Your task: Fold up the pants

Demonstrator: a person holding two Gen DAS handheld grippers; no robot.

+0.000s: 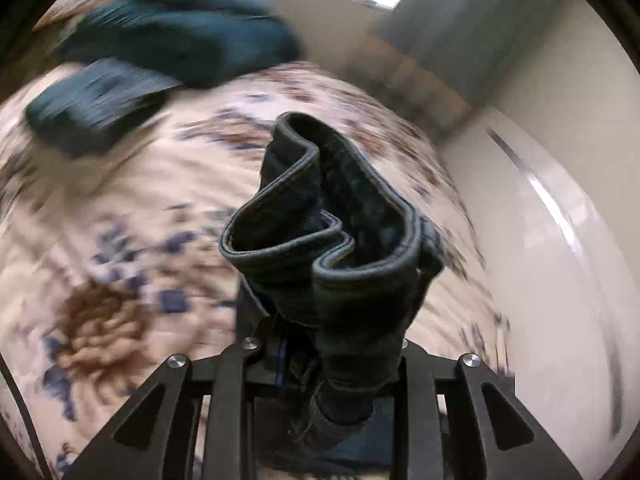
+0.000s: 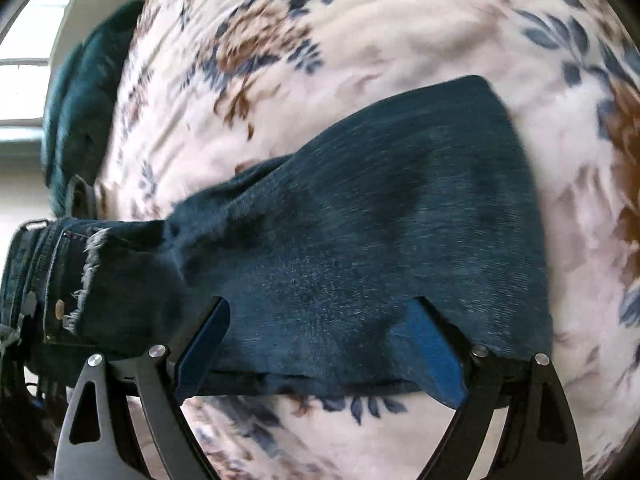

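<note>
Above the floral bedspread [image 1: 120,208], my left tool [image 1: 320,344] pinches the dark denim pants' [image 2: 360,220] bunched hem; right tool [image 2: 320,344] gapes wide. Heavy, floppy cloth: I'd grip seams.

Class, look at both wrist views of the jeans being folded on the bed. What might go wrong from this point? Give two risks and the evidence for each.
1. The left claw pinches only a bunched wad of the jeans; it looks loose, so layers may slip out and the fold may end crooked.
2. The right claw stands open with denim between its fingers; if it does not close, that end may sag onto the flowered blanket and wrinkle.
</note>
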